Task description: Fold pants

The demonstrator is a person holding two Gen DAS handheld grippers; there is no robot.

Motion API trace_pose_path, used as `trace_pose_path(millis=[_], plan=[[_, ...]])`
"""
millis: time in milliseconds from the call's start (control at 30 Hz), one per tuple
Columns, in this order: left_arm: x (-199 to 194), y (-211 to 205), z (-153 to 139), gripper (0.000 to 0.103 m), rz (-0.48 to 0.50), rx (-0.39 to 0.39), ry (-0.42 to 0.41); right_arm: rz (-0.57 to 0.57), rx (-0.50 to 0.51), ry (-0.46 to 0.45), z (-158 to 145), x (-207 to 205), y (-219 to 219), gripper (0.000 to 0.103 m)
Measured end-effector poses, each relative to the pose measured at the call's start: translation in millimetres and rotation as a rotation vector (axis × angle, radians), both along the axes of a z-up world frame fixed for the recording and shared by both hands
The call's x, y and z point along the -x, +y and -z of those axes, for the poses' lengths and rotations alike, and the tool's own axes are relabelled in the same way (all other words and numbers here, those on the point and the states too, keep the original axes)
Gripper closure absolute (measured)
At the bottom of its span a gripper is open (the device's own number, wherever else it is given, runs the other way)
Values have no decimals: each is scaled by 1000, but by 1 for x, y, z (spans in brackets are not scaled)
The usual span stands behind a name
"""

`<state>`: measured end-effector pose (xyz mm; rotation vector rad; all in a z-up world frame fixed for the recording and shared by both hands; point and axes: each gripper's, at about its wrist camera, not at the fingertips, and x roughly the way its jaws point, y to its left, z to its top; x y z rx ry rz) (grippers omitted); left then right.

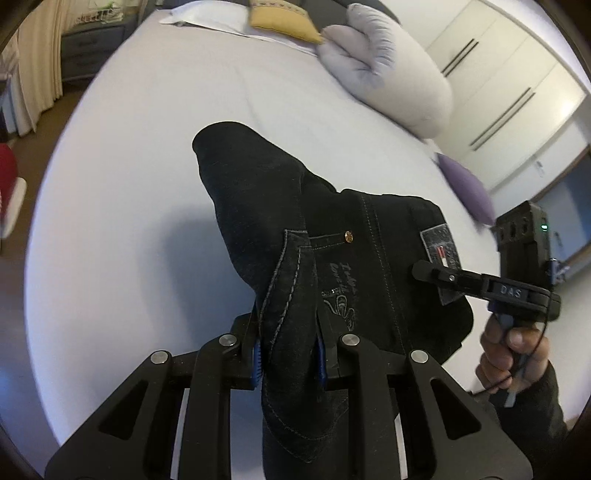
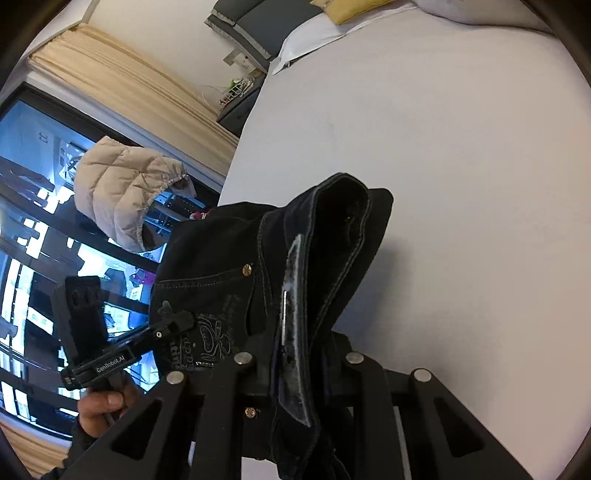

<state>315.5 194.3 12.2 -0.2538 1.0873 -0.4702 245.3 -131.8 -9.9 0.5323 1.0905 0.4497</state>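
Black denim pants [image 1: 280, 229] hang bunched above the white bed [image 1: 129, 184], held up at the waistband by both grippers. My left gripper [image 1: 290, 354] is shut on one waistband edge beside a back pocket with pale embroidery. My right gripper [image 2: 299, 354] is shut on the other part of the waistband near the grey label [image 2: 291, 295]. In the left wrist view the right gripper [image 1: 424, 271] clamps the pants by the label [image 1: 441, 247]. In the right wrist view the left gripper [image 2: 177, 319] grips the pants [image 2: 229, 266] by the pocket. The legs trail onto the bed.
A large pale body pillow [image 1: 391, 70], a yellow cushion [image 1: 284, 20] and a purple cushion [image 1: 469, 188] lie along the bed's far side. White wardrobe doors [image 1: 509, 85] stand at the right. A beige puffer jacket [image 2: 122, 188] and a dark window [image 2: 37, 221] are left of the bed.
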Motion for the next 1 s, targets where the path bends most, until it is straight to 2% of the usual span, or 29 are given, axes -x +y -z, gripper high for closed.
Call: trace_pose_path(millis=[100, 167, 200, 233, 300, 367, 400, 433, 500, 600, 667, 700, 733, 767, 833, 867, 1000], plan=[[-29, 12, 16, 84, 1, -43, 10, 11, 2, 23, 18, -28, 12, 84], [-44, 15, 41, 83, 2, -54, 52, 35, 3, 73, 42, -40, 11, 82], [-46, 16, 52, 80, 1, -65, 66, 57, 22, 102, 54, -43, 10, 74], [-48, 17, 68, 77, -8, -83, 86, 88, 47, 135, 69, -45, 6, 60], [-46, 32, 77, 62, -48, -64, 90, 123, 5, 141, 86, -39, -5, 57], [-38, 43, 79, 48, -84, -31, 99, 131, -53, 112, 86, -26, -13, 45], [-32, 46, 76, 40, -100, -34, 92, 138, -54, 103, 82, -21, -15, 37], [-25, 50, 70, 37, -116, -48, 68, 152, -31, 83, 75, -13, -16, 33], [-6, 53, 47, 27, -142, -80, -26, 188, 72, 0, 53, 8, -17, 31], [41, 44, -11, 17, -192, -210, -269, 212, 179, -155, 6, 40, -13, 30], [82, 31, -58, 7, -237, -296, -476, 225, 278, -300, -32, 67, 0, 23], [95, 18, -80, 2, -263, -324, -558, 235, 325, -372, -51, 80, 7, 16], [121, 16, -106, 1, -302, -346, -659, 249, 362, -446, -69, 95, 12, 7], [144, 17, -127, 0, -342, -363, -731, 271, 391, -537, -91, 113, 14, 2], [183, 19, -163, 0, -432, -401, -827, 324, 420, -709, -129, 151, 19, 0], [206, 19, -179, 0, -463, -397, -866, 340, 427, -762, -144, 160, 21, 0], [267, 44, -238, 0, -485, -302, -968, 423, 445, -929, -195, 212, 19, 0]])
